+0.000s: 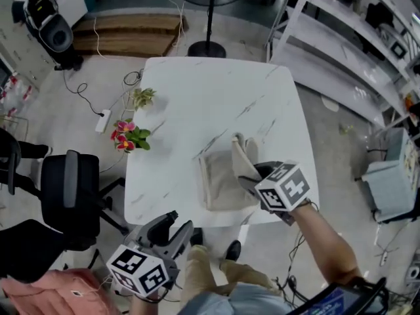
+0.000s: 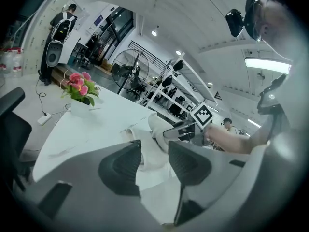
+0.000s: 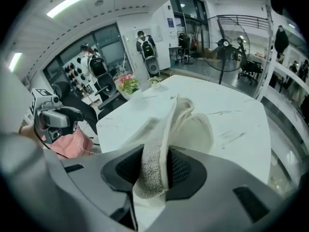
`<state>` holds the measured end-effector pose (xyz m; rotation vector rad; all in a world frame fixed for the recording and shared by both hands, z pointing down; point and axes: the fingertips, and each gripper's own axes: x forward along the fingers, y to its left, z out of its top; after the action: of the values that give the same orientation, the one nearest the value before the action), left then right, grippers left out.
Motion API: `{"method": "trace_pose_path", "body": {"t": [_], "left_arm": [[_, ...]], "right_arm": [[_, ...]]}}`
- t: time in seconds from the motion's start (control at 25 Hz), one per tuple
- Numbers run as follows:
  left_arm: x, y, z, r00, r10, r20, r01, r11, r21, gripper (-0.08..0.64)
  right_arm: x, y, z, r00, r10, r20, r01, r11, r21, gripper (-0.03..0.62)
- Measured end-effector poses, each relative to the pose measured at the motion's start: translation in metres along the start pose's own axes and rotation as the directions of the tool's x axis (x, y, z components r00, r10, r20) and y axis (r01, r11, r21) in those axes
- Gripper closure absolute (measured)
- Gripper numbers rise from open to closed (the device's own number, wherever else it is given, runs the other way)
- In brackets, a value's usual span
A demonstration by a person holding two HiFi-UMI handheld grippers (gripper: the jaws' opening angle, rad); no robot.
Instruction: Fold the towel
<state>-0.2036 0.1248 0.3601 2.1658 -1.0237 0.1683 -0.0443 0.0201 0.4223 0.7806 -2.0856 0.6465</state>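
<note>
We are pinching the towel [image 1: 216, 182], seemingly light and floppy, by its edge in our right tool [image 3: 157, 170] at five o'clock; our left tool [image 2: 154, 166] is hovering spread, empty.

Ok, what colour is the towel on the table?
Plain beige; the towel has no pattern. The head view shows it best.

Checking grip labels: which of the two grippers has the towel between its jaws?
The right gripper: its jaws pinch a raised fold of the towel. The left gripper has open, empty jaws.
</note>
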Motion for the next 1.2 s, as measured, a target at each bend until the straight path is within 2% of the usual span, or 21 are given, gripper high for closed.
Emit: {"method": "trace_pose_path", "body": {"t": [0.32, 0.48, 0.6, 0.64, 0.76, 0.84, 0.96, 1.08, 1.2], "left_arm": [[-0.016, 0.019, -0.007, 0.999, 0.047, 0.021, -0.046, 0.998, -0.048, 0.38], [-0.015, 0.027, -0.011, 0.998, 0.063, 0.021, -0.061, 0.996, -0.069, 0.38], [-0.008, 0.029, -0.011, 0.998, 0.065, 0.015, -0.063, 0.995, -0.074, 0.38], [-0.006, 0.029, -0.011, 0.998, 0.062, 0.012, -0.061, 0.995, -0.073, 0.38], [0.003, 0.025, -0.01, 0.999, 0.05, 0.003, -0.05, 0.997, -0.064, 0.38], [0.008, 0.021, -0.009, 0.999, 0.041, -0.006, -0.042, 0.997, -0.057, 0.38], [0.015, 0.02, -0.01, 0.999, 0.033, -0.021, -0.034, 0.998, -0.049, 0.38], [0.019, 0.02, -0.013, 0.999, 0.026, -0.036, -0.028, 0.999, -0.047, 0.38], [0.019, 0.023, -0.016, 0.999, 0.022, -0.047, -0.025, 0.998, -0.057, 0.38]], "right_arm": [[0.063, 0.03, -0.012, 0.992, -0.054, -0.117, 0.031, 0.981, -0.191, 0.44], [0.079, 0.051, -0.019, 0.99, 0.016, -0.142, -0.054, 0.963, -0.264, 0.336], [0.063, 0.066, -0.007, 0.99, 0.107, -0.09, -0.128, 0.955, -0.268, 0.259], [0.054, 0.069, -0.002, 0.989, 0.134, -0.061, -0.145, 0.954, -0.261, 0.252], [0.031, 0.065, 0.004, 0.988, 0.152, 0.004, -0.147, 0.959, -0.241, 0.257], [0.025, 0.057, -0.002, 0.991, 0.137, 0.012, -0.131, 0.967, -0.22, 0.284], [0.034, 0.061, -0.013, 0.986, 0.166, 0.002, -0.162, 0.967, -0.195, 0.314], [0.045, 0.087, -0.009, 0.976, 0.219, 0.018, -0.208, 0.947, -0.244, 0.318], [0.053, 0.111, -0.01, 0.972, 0.236, -0.009, -0.223, 0.907, -0.357, 0.318]]}}
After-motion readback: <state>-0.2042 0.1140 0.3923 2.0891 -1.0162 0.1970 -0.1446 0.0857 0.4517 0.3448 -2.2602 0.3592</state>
